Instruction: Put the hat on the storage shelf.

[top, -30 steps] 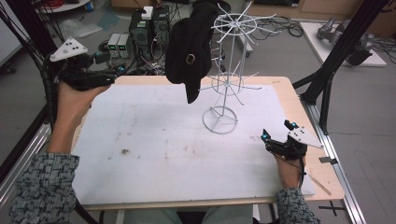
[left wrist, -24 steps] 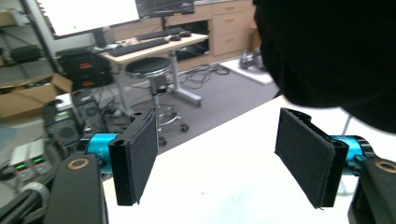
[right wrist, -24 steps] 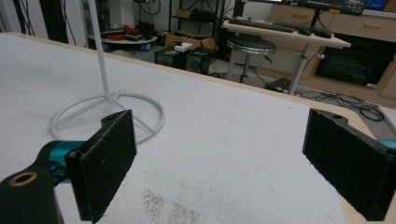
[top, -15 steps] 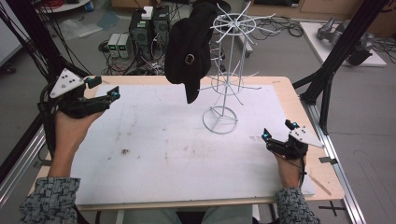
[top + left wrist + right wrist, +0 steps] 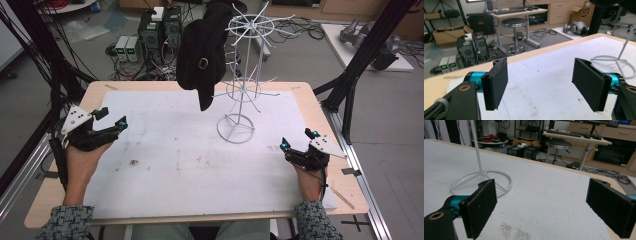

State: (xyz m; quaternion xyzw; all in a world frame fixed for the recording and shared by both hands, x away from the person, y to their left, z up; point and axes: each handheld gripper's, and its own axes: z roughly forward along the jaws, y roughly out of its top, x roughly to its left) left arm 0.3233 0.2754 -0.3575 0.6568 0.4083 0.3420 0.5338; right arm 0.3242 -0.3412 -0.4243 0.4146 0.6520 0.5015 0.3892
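A black cap [image 5: 202, 55] hangs on a white wire rack [image 5: 244, 75], whose ring base [image 5: 236, 129] stands on the white mat right of centre. My left gripper [image 5: 114, 117] hovers low over the mat's left side, open, with nothing between its pads [image 5: 496, 85]. Its own view takes in the rack base [image 5: 614, 61] off to the right and the cap's edge [image 5: 614, 2] at the top. My right gripper [image 5: 297, 138] rests near the mat's right edge, open and empty. From the right gripper [image 5: 545, 207], the rack base [image 5: 484, 181] lies ahead on the left.
The white mat [image 5: 180, 165] covers a wooden table [image 5: 60, 185]. Black frame posts [image 5: 350, 95] rise at the right and left edges. Power supplies and cables [image 5: 132, 47] sit on the floor beyond the far edge. A stool [image 5: 515, 23] and a desk stand farther off.
My left hand has come down and toward the near side, from the far-left corner to low over the mat. The right hand, the cap and the rack have stayed put.
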